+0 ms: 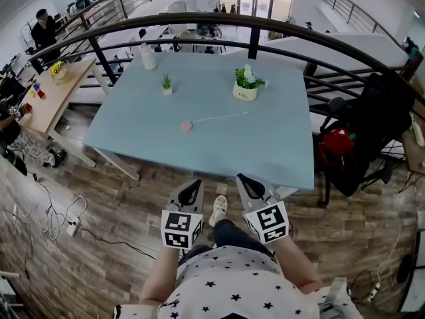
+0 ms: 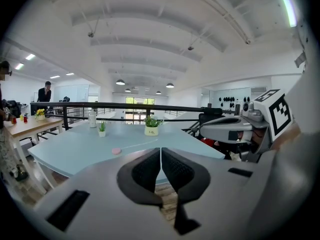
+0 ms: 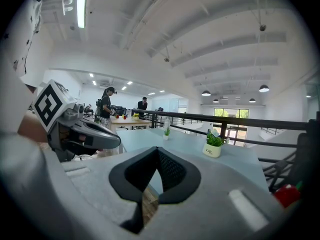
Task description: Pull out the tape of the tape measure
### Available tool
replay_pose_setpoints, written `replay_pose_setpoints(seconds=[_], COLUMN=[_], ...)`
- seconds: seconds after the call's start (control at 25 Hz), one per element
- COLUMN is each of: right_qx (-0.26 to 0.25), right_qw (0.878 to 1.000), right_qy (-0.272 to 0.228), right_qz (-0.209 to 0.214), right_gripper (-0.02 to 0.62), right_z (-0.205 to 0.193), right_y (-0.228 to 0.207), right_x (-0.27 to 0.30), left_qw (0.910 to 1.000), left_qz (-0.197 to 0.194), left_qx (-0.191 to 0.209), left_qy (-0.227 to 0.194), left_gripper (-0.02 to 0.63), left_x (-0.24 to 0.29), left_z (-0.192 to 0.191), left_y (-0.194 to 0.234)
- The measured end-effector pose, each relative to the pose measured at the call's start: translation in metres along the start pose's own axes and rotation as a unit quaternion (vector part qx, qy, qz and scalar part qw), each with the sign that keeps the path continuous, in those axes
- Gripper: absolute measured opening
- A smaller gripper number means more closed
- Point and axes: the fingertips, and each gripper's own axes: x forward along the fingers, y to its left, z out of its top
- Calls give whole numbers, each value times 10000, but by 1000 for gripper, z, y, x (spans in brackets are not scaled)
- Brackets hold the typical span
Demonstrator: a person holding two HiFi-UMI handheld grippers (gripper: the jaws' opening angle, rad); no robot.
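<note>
A small pink tape measure (image 1: 186, 126) lies near the middle of the light blue table (image 1: 133, 131), with a thin white tape (image 1: 222, 117) drawn out to its right. In the left gripper view the tape measure (image 2: 116, 151) shows far ahead on the table. Both grippers hang off the table's near edge, close to my body. My left gripper (image 1: 192, 186) is shut and holds nothing, and its jaws (image 2: 160, 151) meet. My right gripper (image 1: 244, 179) is likewise shut and empty (image 3: 157, 151). The right gripper view does not show the tape measure.
A white pot with a plant (image 1: 247, 85), a small potted plant (image 1: 166, 84) and a white bottle (image 1: 148, 57) stand at the table's far side. A black railing (image 1: 252, 22) runs behind. A black chair with a red bag (image 1: 345, 145) stands to the right, a wooden table (image 1: 50, 92) to the left.
</note>
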Motion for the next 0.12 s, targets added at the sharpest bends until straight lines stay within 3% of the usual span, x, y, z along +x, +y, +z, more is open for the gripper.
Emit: replay_pose_setpoints(seconds=[0.12], right_qx=[8], right_qw=[10000], right_qy=[-5], right_qz=[-26], right_gripper=[5], right_z=[3], right_y=[0], right_x=[-1], left_qw=[10000], left_qz=[2], left_qx=[10], left_qy=[8], left_gripper=[11], left_x=[-2], left_z=[2], left_y=[1])
